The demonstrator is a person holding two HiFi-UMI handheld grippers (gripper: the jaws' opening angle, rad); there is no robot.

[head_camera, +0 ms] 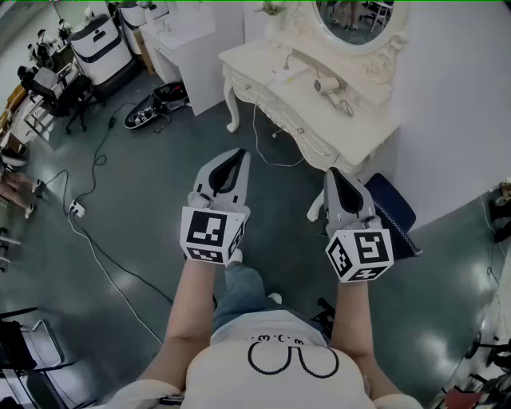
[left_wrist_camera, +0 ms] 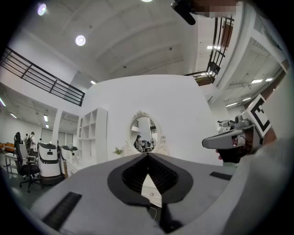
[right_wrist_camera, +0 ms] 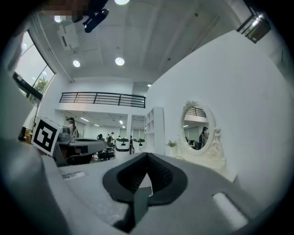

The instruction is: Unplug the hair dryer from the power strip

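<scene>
We stand a few steps back from the white dressing table [head_camera: 257,57], holding both tools out in front of us at about the same height. The left gripper [head_camera: 237,155] is clenched: in its own view the dark pads meet at a point, with nothing caught between them. The right gripper [head_camera: 334,172] is pressed together in the same way and is also empty. Each tool shows at the edge of the other's view, side by side and apart, and both point level toward the table. The hair dryer [head_camera: 330,88] lies on its side on the tabletop, near the base of the oval mirror [head_camera: 351,22], well apart from both grippers. Just to its left on the same top lies a flat white oblong [head_camera: 285,74] with a thin lead running off it; we cannot tell from here whether it is the power strip, or whether the dryer's plug sits in it. A thin cable [head_camera: 256,132] hangs from the table's front edge and curls onto the dark green floor [head_camera: 160,240]. Far to our left a small white block [head_camera: 77,209] rests on that floor with cables leading away from it. Our legs and one shoe show below the grippers.
</scene>
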